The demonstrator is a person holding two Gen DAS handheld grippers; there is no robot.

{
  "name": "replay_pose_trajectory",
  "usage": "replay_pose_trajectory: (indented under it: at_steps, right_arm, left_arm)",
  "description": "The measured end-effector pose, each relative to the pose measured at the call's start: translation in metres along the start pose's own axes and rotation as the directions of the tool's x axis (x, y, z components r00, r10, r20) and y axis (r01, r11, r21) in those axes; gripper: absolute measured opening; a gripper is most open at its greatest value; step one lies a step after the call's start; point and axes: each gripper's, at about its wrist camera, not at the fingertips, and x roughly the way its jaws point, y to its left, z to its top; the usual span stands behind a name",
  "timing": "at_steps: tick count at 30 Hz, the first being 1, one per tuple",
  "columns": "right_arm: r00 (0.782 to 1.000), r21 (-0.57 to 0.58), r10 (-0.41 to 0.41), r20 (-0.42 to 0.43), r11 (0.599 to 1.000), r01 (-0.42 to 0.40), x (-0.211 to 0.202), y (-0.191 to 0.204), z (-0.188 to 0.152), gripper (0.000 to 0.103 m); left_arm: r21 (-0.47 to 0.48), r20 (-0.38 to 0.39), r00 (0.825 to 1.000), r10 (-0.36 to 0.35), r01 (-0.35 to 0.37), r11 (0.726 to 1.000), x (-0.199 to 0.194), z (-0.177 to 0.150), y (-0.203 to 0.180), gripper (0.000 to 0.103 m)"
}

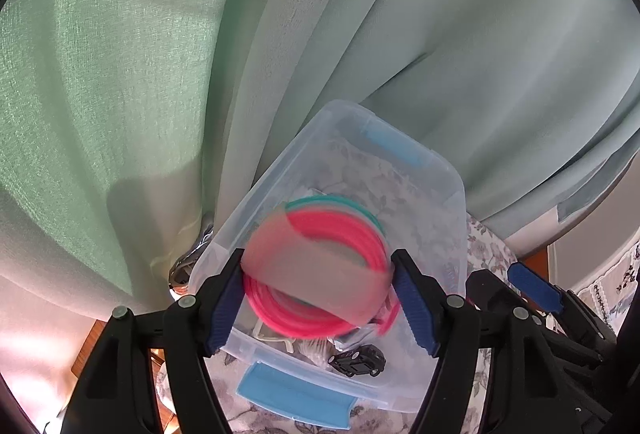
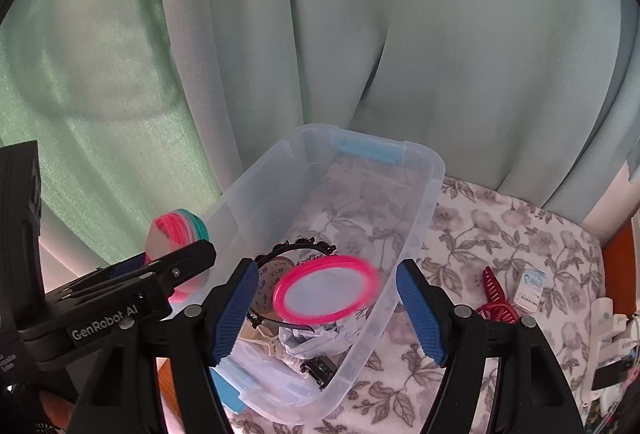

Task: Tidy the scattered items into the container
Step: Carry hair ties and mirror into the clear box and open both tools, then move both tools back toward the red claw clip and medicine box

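A clear plastic bin with blue latches stands on a flowered cloth. My left gripper hangs over its near end, shut on a pink and teal filament coil with a paper band. The coil is blurred and its edges reach both blue pads. From the right wrist the same coil shows behind the left gripper's fingers. My right gripper stands open over the bin. A blurred pink-rimmed round lid is in the air between its fingers, touching neither pad.
Inside the bin lie a black toy car, a black headband and crumpled paper. A red hair claw and a small box lie on the cloth right of the bin. Green curtains hang close behind.
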Motion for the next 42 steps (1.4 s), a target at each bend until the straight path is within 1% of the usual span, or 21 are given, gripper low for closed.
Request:
replay_pose_trajectory:
  at_steps: [3, 7, 13, 16, 24, 30, 34, 42]
  right_arm:
    - [1.0, -0.001, 0.002, 0.004, 1.0, -0.002, -0.003, 0.0, -0.001, 0.075]
    - [1.0, 0.006, 0.0, 0.005, 1.0, 0.0, -0.006, -0.003, -0.003, 0.076]
    - [1.0, 0.019, -0.011, 0.022, 1.0, 0.011, -0.019, -0.011, -0.006, 0.076]
    - [1.0, 0.03, -0.016, 0.025, 0.999, 0.015, -0.024, -0.014, -0.01, 0.076]
    - [0.998, 0.065, -0.033, 0.048, 0.997, 0.03, -0.044, -0.031, -0.025, 0.076]
    - [0.995, 0.123, -0.053, 0.082, 0.992, 0.043, -0.068, -0.056, -0.04, 0.076]
    - [0.993, 0.175, -0.062, 0.103, 0.984, 0.044, -0.083, -0.08, -0.055, 0.076]
    - [0.985, 0.327, -0.096, 0.144, 0.944, 0.044, -0.117, -0.147, -0.098, 0.076]
  left_arm:
    - [0.001, 0.013, 1.0, -0.008, 0.008, 1.0, -0.005, 0.0, -0.001, 0.073]
    - [0.007, 0.031, 0.999, -0.015, 0.015, 1.0, -0.017, -0.001, -0.004, 0.077]
    - [0.022, 0.028, 0.999, -0.023, 0.022, 1.0, -0.027, -0.006, -0.01, 0.077]
    - [0.036, 0.027, 0.999, -0.028, 0.027, 0.999, -0.026, -0.008, -0.018, 0.077]
    - [0.076, 0.032, 0.998, -0.047, 0.045, 0.996, -0.04, -0.022, -0.04, 0.077]
    - [0.132, 0.028, 0.998, -0.058, 0.053, 0.99, -0.046, -0.034, -0.072, 0.077]
    - [0.188, 0.018, 0.998, -0.059, 0.055, 0.981, -0.049, -0.052, -0.099, 0.077]
    - [0.269, 0.019, 0.999, -0.046, 0.039, 0.962, -0.052, -0.088, -0.153, 0.077]
